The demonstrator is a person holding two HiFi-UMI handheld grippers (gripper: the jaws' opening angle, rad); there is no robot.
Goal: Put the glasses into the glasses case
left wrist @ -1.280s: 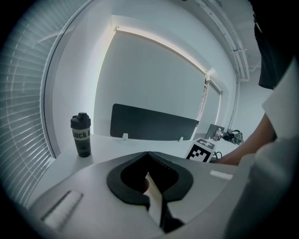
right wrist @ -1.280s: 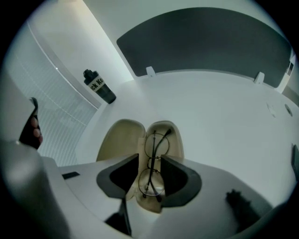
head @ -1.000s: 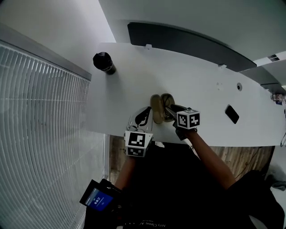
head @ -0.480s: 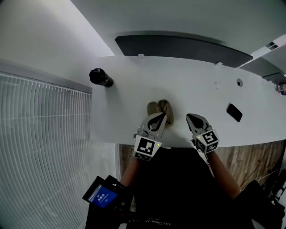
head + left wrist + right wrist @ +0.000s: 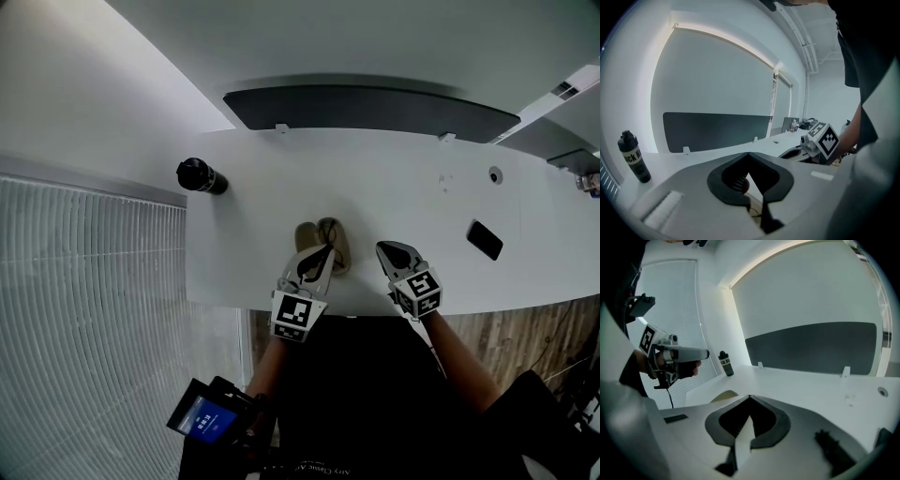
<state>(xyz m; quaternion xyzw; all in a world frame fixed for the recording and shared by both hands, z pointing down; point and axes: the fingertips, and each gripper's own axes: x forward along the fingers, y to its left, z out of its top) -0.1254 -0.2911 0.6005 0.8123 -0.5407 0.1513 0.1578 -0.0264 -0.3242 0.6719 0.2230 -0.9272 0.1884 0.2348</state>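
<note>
Left gripper [image 5: 327, 249]: jaws together, empty
Right gripper [image 5: 381, 247]: jaws just closed, empty
Case [image 5: 331, 232]: tan, on table [image 5: 412, 187], by left gripper

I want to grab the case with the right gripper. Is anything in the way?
Nothing visible. Only bare table lies between the case and the right gripper, whose jaws have just closed on nothing. The left gripper sits at the case's other side; bottle and phone are far off.

Right hand-held gripper [image 5: 750, 397], jaws together, empty, over white table [image 5: 811, 384]; tan glasses case [image 5: 723, 396] at its left, black bottle [image 5: 725, 364] beyond.
</note>
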